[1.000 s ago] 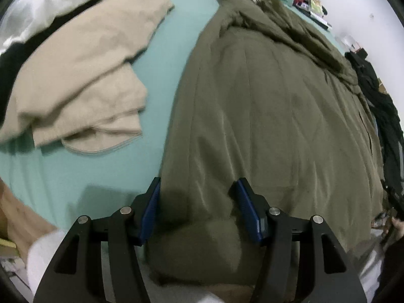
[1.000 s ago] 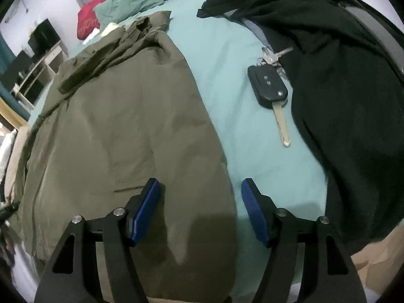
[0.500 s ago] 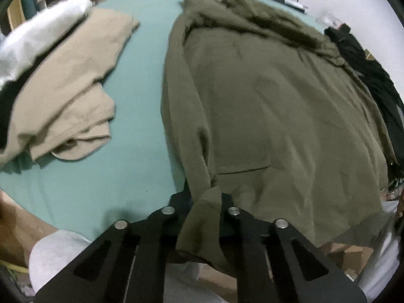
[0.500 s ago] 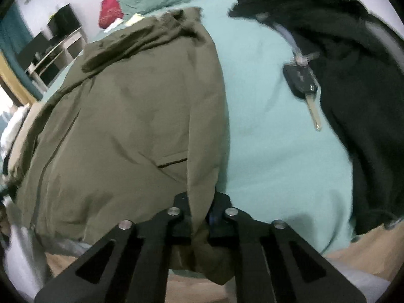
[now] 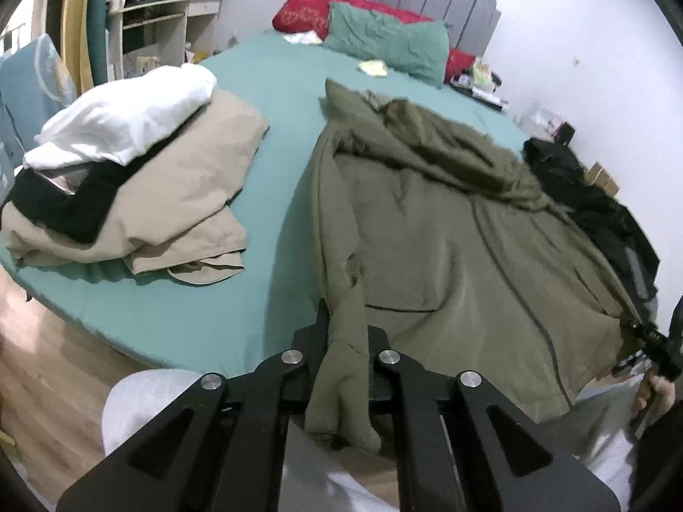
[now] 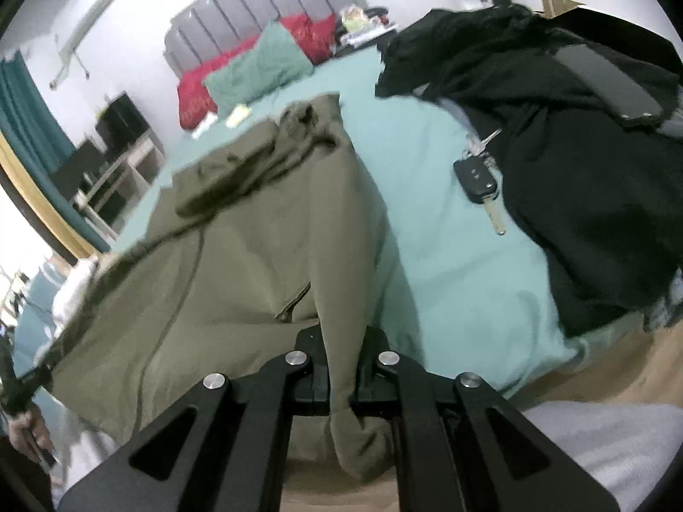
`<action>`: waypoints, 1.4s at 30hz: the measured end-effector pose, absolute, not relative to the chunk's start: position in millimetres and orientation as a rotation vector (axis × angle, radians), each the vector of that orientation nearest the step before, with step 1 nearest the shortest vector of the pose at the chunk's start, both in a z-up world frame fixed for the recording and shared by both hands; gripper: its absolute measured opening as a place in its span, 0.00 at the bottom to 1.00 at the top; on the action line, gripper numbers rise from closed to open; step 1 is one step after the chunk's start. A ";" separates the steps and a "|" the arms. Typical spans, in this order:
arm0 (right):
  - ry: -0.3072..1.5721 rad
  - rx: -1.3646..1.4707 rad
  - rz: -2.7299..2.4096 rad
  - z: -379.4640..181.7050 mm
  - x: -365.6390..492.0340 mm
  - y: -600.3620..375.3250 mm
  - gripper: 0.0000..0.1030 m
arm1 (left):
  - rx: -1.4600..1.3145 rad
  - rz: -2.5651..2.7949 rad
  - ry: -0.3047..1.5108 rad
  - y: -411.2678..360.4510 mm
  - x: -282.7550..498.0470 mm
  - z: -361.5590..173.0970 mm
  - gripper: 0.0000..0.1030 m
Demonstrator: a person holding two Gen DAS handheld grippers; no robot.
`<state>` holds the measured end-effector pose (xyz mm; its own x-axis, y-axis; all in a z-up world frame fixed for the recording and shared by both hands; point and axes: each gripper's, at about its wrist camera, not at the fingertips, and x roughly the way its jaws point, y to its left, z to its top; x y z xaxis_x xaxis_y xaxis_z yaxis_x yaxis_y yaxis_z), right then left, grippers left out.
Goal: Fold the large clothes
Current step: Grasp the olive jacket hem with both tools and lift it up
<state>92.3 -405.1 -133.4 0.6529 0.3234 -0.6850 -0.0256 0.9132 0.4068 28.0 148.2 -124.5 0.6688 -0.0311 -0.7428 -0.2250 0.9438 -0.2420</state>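
Note:
A large olive green jacket (image 5: 448,234) lies spread on the teal bed (image 5: 277,85), collar toward the pillows. My left gripper (image 5: 346,333) is shut on the jacket's near left hem corner and holds it lifted off the bed edge. My right gripper (image 6: 345,341) is shut on the near right hem corner of the same jacket (image 6: 239,256), also lifted. The hem between the two hangs slack above the bed's foot edge. The right gripper's tool shows at the far right of the left wrist view (image 5: 657,341).
A pile of beige, black and white clothes (image 5: 141,179) lies left of the jacket. Black clothes (image 6: 576,162) and a car key (image 6: 478,179) lie to its right. Green and red pillows (image 5: 384,38) sit by the headboard. Wooden floor (image 5: 38,341) lies below the bed's edge.
Both grippers closed on the jacket's near hem corners, then rose and pulled back, lifting the hem off the bed. The view now tilts up toward the headboard.

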 end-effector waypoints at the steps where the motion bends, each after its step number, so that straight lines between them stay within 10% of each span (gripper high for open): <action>1: 0.826 0.397 0.206 -129.5 90.1 -407.8 0.05 | -0.327 0.107 0.814 146.9 20.9 -116.7 0.06; 26: 0.463 0.380 0.259 20.2 -5.6 -445.7 0.05 | -0.351 0.079 0.518 137.4 -102.5 20.3 0.06; 42: 0.397 0.369 0.286 28.4 125.4 -444.3 0.05 | -0.271 0.082 0.473 152.0 38.2 43.2 0.06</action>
<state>125.4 -444.3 28.4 0.8838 0.3396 -0.3217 -0.1974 0.8943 0.4017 38.2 152.0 43.2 0.8874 0.0154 -0.4607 -0.1406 0.9609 -0.2387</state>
